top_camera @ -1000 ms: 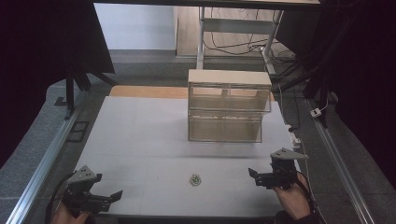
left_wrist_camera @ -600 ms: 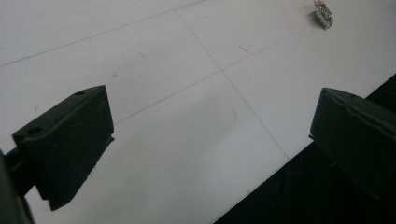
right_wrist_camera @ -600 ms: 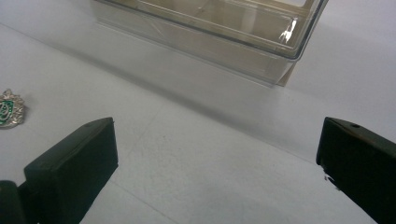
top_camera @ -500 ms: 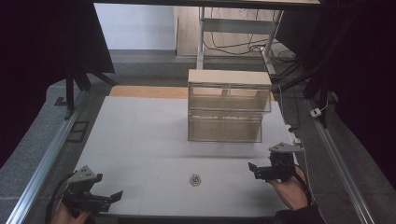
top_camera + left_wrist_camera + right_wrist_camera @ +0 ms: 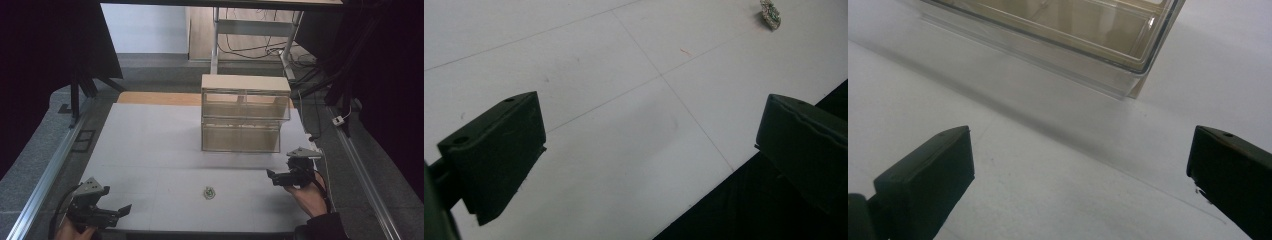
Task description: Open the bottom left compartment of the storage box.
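Note:
A small greenish trinket (image 5: pixel 209 192) lies on the white table (image 5: pixel 150 145) near its front edge, and it appears again as the trinket (image 5: pixel 770 13) at the top right of the left gripper view. My left gripper (image 5: pixel 122 211) sits at the front left corner, open and empty, well to the left of the trinket. My right gripper (image 5: pixel 270 175) hovers at the front right, open and empty, just in front of the clear drawer cabinet (image 5: pixel 244 113). The cabinet's lower drawer (image 5: pixel 1058 30) fills the top of the right gripper view.
Metal rails (image 5: pixel 45 175) run along both sides of the table. A wooden board (image 5: pixel 157 98) lies behind the cabinet. Cables and a metal frame (image 5: pixel 255 30) stand on the floor beyond.
My right gripper has moved away from the front edge toward the cabinet's right front corner. The left gripper and the trinket have stayed in place.

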The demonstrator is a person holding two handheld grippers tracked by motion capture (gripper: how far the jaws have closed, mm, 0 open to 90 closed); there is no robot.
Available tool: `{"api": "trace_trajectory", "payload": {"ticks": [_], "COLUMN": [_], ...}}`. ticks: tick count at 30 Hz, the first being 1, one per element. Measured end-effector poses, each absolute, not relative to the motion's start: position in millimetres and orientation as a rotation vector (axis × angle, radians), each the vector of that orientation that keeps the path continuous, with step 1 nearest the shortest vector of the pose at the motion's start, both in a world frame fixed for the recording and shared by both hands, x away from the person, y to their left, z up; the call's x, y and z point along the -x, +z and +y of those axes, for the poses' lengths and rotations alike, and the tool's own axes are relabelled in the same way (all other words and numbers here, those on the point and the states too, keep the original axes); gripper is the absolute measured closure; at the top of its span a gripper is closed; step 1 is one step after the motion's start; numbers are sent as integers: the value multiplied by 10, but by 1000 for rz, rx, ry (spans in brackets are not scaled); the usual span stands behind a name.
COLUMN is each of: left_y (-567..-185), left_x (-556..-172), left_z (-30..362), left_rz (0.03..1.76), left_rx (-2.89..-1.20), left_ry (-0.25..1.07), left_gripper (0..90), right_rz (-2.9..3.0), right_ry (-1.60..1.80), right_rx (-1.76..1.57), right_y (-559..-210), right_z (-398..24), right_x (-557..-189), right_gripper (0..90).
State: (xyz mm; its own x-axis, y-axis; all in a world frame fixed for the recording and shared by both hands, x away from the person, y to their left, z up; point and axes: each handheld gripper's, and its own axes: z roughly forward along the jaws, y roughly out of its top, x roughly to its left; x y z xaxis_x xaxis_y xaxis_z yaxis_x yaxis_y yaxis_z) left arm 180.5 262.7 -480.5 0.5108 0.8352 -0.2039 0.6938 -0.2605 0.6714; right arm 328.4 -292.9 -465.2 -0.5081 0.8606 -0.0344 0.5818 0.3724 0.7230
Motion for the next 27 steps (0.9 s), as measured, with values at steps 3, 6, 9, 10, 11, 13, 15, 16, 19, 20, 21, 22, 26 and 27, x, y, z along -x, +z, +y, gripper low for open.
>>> {"api": "trace_trajectory", "payload": {"ticks": [3,6,9,10,11,13,15,16,19,20,21,22,26,27], "left_y": [-4805,-4806,-4807,-4807,-4807,-4807,-4807,-4807,-4807,-4807,-4807,-4808,-4808,-4808], "left_x": [-1805,-1807,-1807,-1808,-1808,-1808,-1808,-1809,-1809,-1809,-1809,-1809,-1812,-1812], "left_z": [2627,2626,2626,2625,2625,2625,2625,2625,2624,2624,2624,2622,2623,2623], "left_rz": [1246,1247,1247,1247,1248,1247,1247,1247,1246,1245,1245,1245,1243,1243], "left_rx": [-2025,-2026,-2027,-2027,-2028,-2029,-2030,-2031,-2031,-2031,-2032,-2033,-2034,-2034], "left_ry": [248,249,248,247,248,248,248,247,247,245,244,246,242,241], "left_gripper": [0,0,0,0,0,0,0,0,0,0,0,0,0,0], "right_rz": [2231,2233,2237,2237,2241,2248,2251,2251,2251,2257,2266,2266,2264,2269], "right_ry": [919,899,883,883,870,857,848,848,843,841,837,837,846,842], "right_rx": [-1251,-1254,-1261,-1261,-1263,-1263,-1265,-1265,-1263,-1263,-1261,-1261,-1261,-1260], "right_y": [-4662,-4694,-4715,-4715,-4733,-4746,-4747,-4750,-4749,-4748,-4749,-4749,-4715,-4707], "right_z": [-2929,-2930,-2929,-2929,-2927,-2928,-2929,-2929,-2934,-2937,-2942,-2942,-2964,-2973], "right_x": [-3315,-3388,-3438,-3438,-3468,-3495,-3505,-3515,-3547,-3554,-3569,-3569,-3598,-3607], "right_gripper": [0,0,0,0,0,0,9,23,90,112,182,182,367,425]}}
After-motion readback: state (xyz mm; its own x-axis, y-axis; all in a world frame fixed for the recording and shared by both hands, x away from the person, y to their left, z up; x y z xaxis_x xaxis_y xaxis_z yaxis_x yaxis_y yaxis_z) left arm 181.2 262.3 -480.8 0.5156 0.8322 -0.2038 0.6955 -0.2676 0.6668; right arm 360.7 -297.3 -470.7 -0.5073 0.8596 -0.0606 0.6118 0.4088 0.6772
